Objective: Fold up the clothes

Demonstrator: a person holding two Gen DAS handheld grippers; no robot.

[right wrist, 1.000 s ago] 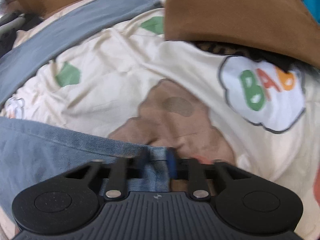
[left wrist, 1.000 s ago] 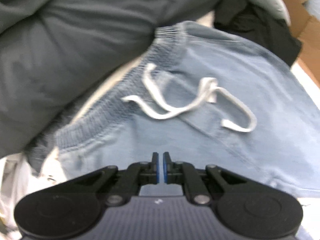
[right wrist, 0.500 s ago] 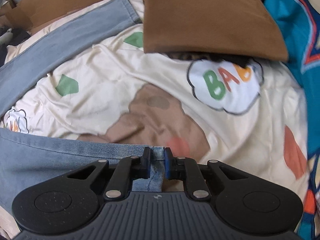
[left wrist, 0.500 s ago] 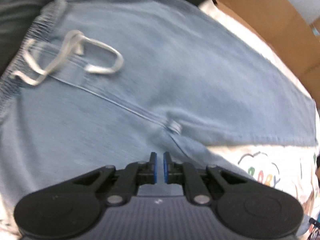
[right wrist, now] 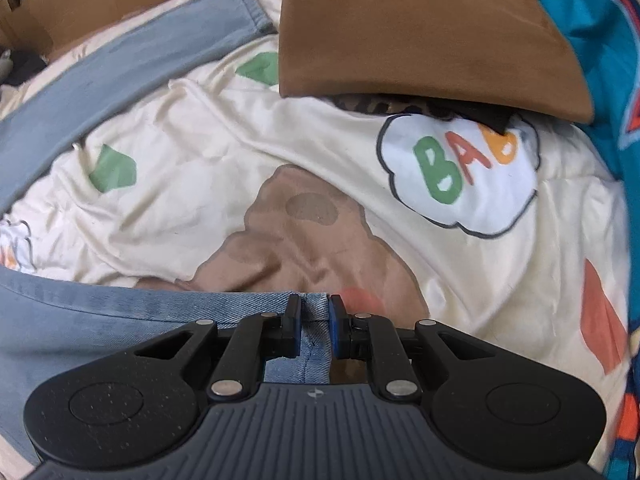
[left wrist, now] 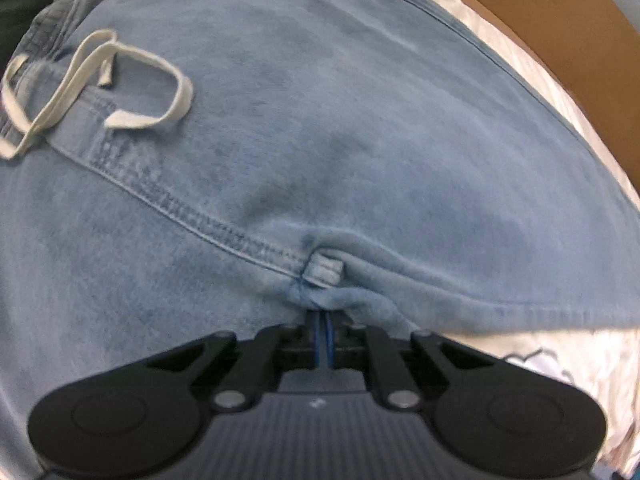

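Note:
Light blue denim pants (left wrist: 320, 128) with a white drawstring (left wrist: 100, 84) lie spread flat and fill the left wrist view. My left gripper (left wrist: 323, 320) is shut on the pants at the crotch seam, where the cloth bunches. In the right wrist view, one pant leg's hem (right wrist: 314, 312) sits between the fingers of my right gripper (right wrist: 314, 316), which is shut on it. The other pant leg (right wrist: 120, 68) runs diagonally across the upper left.
A cream bedsheet (right wrist: 200, 140) with cartoon prints and a "BAB" cloud lies under the pants. A folded brown garment (right wrist: 420, 28) lies at the top, teal cloth (right wrist: 600, 40) at the right. Cardboard (left wrist: 560, 48) stands at the far right of the left wrist view.
My left gripper moved from the waistband down to the crotch seam and closed on the cloth there. My right gripper has kept its hold on the hem and drawn back a little.

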